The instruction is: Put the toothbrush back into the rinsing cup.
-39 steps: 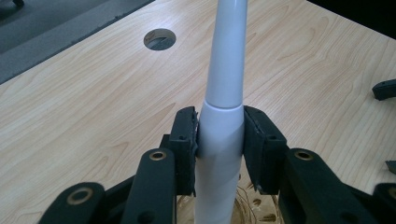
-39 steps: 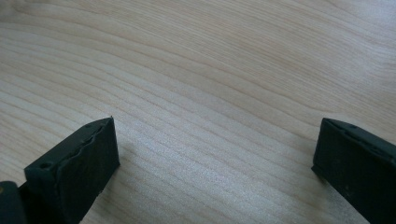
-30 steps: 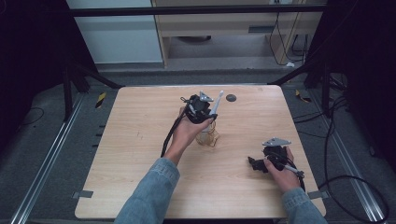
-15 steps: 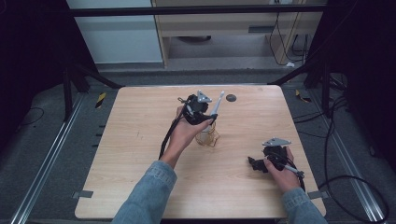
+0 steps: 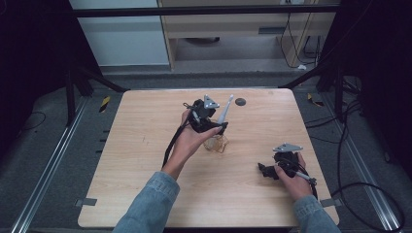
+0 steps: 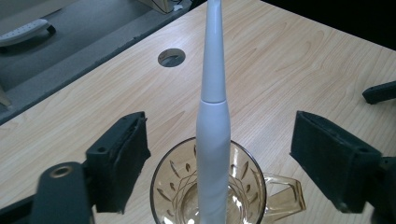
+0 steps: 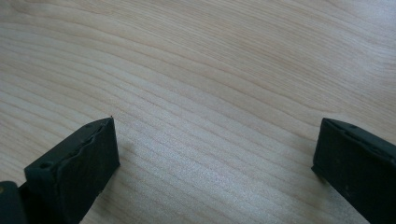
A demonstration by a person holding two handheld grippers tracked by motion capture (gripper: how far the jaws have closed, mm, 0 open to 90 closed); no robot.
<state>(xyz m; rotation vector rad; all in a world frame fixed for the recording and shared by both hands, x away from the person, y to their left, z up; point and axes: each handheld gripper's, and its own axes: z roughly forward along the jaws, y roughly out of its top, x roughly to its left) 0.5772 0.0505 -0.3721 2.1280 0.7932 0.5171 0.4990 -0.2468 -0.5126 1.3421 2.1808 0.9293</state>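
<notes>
A white electric toothbrush handle (image 6: 212, 121) stands upright in an amber glass cup (image 6: 173, 196) with a side handle, near the middle of the wooden table (image 5: 145, 165). In the high view the toothbrush (image 5: 224, 111) leans up out of the cup (image 5: 216, 143). My left gripper (image 6: 217, 161) has just been opening; its pads (image 6: 122, 158) stand well apart on either side of the toothbrush without touching it. My right gripper (image 5: 265, 169) rests low at the table's right front, open, with bare wood between its fingers (image 7: 74, 163).
A round cable hole (image 5: 240, 101) lies in the table's far edge, also seen in the left gripper view as the hole (image 6: 171, 57). Black frame legs and cables surround the table. A cabinet stands beyond it.
The left gripper's jaws have spread apart and let go of the toothbrush, which stays standing in the cup. The left hand has risen slightly. The right hand has not moved.
</notes>
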